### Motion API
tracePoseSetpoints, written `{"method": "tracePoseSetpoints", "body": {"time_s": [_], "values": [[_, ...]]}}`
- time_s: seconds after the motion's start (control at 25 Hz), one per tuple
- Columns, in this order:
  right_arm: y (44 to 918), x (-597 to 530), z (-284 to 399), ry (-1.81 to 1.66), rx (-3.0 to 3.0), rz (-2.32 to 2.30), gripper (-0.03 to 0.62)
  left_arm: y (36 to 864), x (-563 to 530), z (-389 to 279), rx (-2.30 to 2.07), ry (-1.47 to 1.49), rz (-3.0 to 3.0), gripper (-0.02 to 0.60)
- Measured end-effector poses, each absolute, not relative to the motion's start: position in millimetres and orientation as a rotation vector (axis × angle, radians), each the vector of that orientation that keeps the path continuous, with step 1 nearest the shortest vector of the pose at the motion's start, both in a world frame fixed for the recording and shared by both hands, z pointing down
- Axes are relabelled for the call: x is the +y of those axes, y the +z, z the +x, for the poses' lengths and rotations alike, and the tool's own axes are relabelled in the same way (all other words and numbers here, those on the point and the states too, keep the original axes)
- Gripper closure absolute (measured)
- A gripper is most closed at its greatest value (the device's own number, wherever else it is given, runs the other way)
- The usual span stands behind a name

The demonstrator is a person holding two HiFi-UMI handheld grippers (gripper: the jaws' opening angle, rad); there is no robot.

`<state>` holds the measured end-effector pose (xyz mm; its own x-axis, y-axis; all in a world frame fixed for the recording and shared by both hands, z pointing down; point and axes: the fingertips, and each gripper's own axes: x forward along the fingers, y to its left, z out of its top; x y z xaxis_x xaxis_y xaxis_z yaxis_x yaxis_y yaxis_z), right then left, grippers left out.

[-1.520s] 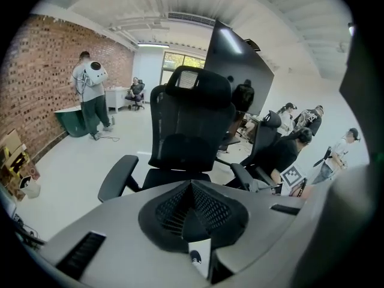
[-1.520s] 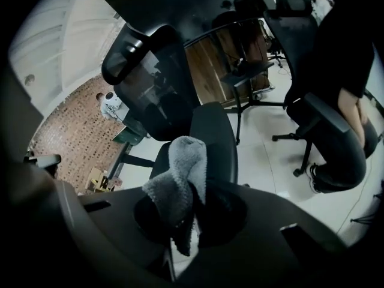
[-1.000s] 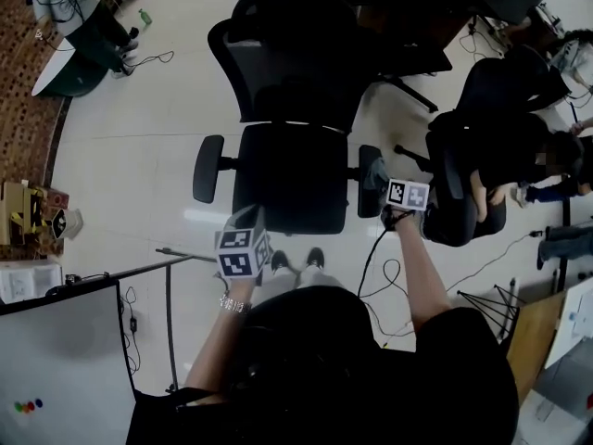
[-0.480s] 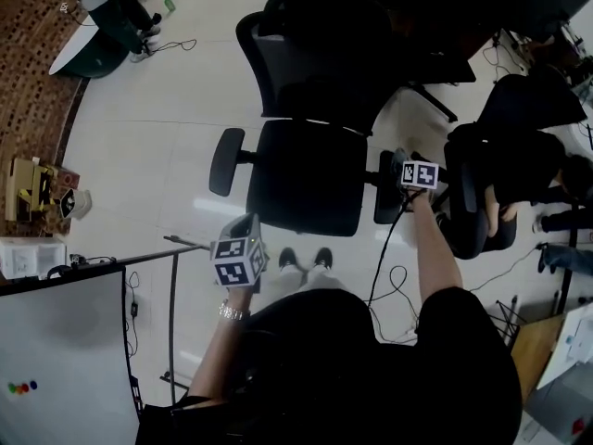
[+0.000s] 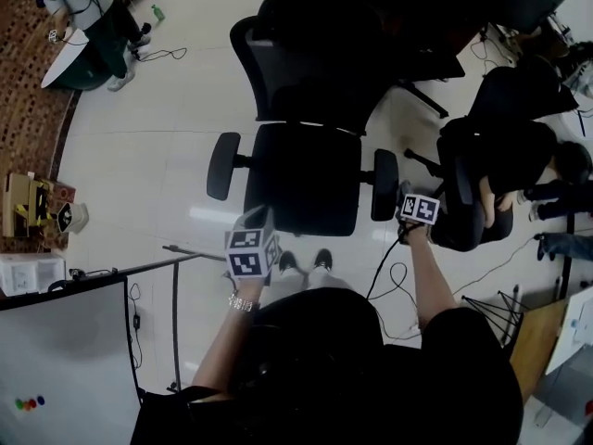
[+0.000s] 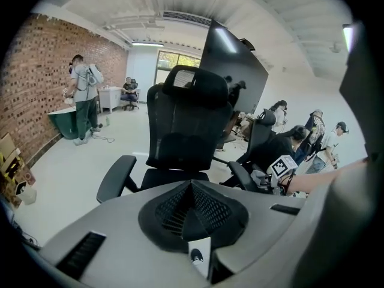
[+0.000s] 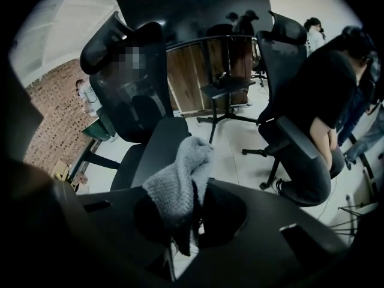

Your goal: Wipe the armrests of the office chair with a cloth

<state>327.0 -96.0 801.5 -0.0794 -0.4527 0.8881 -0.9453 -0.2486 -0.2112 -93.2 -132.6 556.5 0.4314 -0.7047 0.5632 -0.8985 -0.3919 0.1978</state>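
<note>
The black office chair [image 5: 301,179] stands in front of me, its left armrest [image 5: 222,165] and right armrest [image 5: 384,185] both bare. My right gripper [image 5: 408,199] hangs just right of the right armrest's near end, shut on a grey knitted cloth [image 7: 178,182]. In the right gripper view the cloth bunches up over the jaws, with the armrest pad [image 7: 157,146] right behind it. My left gripper [image 5: 258,219] is held low at the seat's front edge; its jaws meet with nothing between them. The left gripper view shows the left armrest [image 6: 116,177] and the right gripper [image 6: 279,167].
A second black chair [image 5: 482,179] with a seated person is close on the right. Cables [image 5: 389,276] lie on the floor near my feet. A whiteboard on a stand [image 5: 69,360] is at lower left. Another person stands by a green table [image 6: 81,98] far left.
My right gripper has slid with the cloth from beside the right armrest's middle back toward its near end. The left gripper has barely moved.
</note>
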Motion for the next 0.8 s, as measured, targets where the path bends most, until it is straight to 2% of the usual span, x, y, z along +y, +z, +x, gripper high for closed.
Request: {"method": "tracePoseSetpoints", "body": {"time_s": [0.4,0.6,0.68,0.8], "values": [[796,-14,265,1.366,-1.404,1.799,0.553,554,-137,-65,-1.235,0.500,2.290,0.588],[781,-23,149,1.395,-1.652,1.489,0.553,547,-138,-59,-1.200,0.488,2.314,0.588],[746,-45,97,1.307,-1.846,1.328,0.553,540,-139,-54,-1.188,0.471,2.326,0.588],[666,-94,60,1.103,-2.071,1.306,0.553,523,-144,-43,-1.174,0.430,2.369,0.588]]}}
